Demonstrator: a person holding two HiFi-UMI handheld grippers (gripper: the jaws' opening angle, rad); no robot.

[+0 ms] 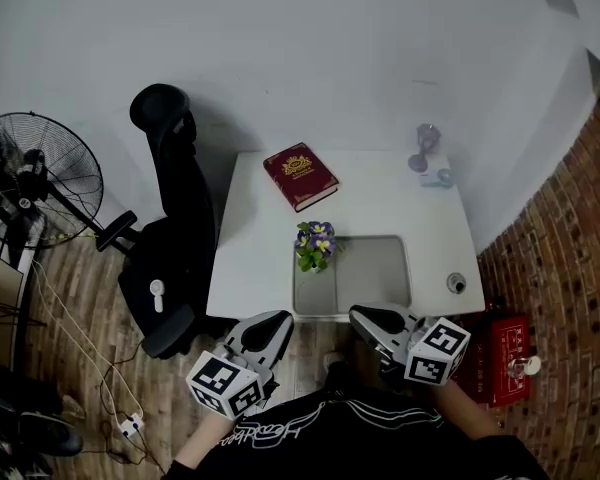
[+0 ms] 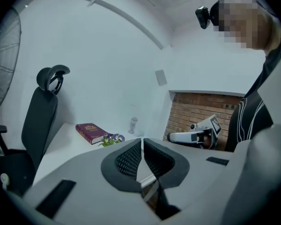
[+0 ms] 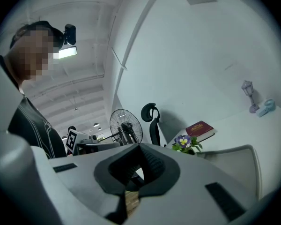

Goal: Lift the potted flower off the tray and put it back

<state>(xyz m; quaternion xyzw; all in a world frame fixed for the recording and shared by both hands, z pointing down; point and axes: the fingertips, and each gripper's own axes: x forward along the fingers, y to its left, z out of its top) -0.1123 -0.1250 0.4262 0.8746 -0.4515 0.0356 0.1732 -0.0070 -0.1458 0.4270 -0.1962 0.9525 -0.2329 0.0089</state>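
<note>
I held both hands low in front of my body, just short of the worktop's (image 1: 380, 203) near edge. The left gripper (image 1: 272, 320) and the right gripper (image 1: 366, 318) were side by side and pointed toward it. Each had its jaws drawn together with nothing between them. The potted flower (image 1: 316, 245) stood upright in the far left corner of the grey tray (image 1: 375, 268), well apart from both grippers. Its purple and yellow blooms and green leaves hid the pot from above.

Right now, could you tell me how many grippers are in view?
2. The left gripper hovers by the tray's near left corner; the right gripper by its near edge.
</note>
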